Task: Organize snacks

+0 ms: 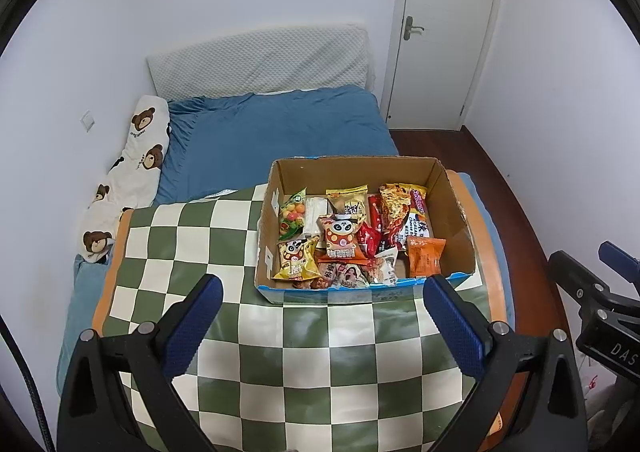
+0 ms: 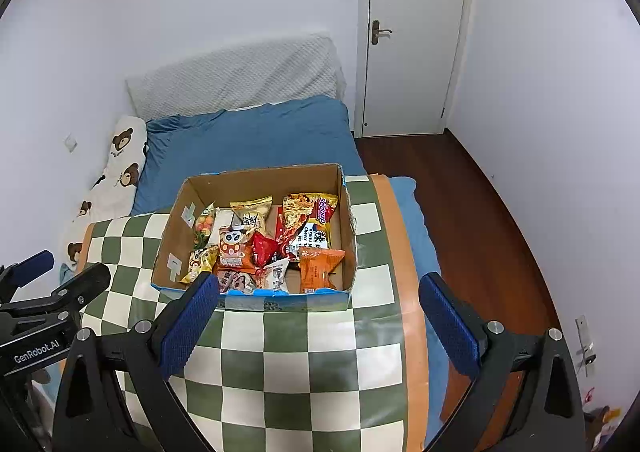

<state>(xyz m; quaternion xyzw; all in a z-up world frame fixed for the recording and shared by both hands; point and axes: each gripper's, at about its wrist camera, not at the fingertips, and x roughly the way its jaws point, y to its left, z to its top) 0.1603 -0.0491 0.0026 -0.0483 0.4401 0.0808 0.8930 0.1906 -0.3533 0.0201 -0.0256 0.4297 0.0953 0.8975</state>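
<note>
An open cardboard box (image 1: 460,220) stands on a green-and-white checkered cloth (image 1: 192,228). It holds several snack packets: a panda packet (image 1: 340,238), an orange packet (image 1: 425,256), a noodle pack (image 1: 402,208), a candy bag (image 1: 293,212). The box also shows in the right wrist view (image 2: 176,236), with the orange packet (image 2: 318,266). My left gripper (image 1: 322,286) is open and empty, just short of the box's near wall. My right gripper (image 2: 318,284) is open and empty at the box's near wall. Each gripper shows in the other's view, at the edge.
The cloth covers a table with an orange edge (image 2: 404,252) set over a blue bed (image 1: 280,132). A bear-print pillow (image 1: 136,168) lies left by the wall. A white door (image 1: 444,28) and wooden floor (image 2: 472,204) are to the right.
</note>
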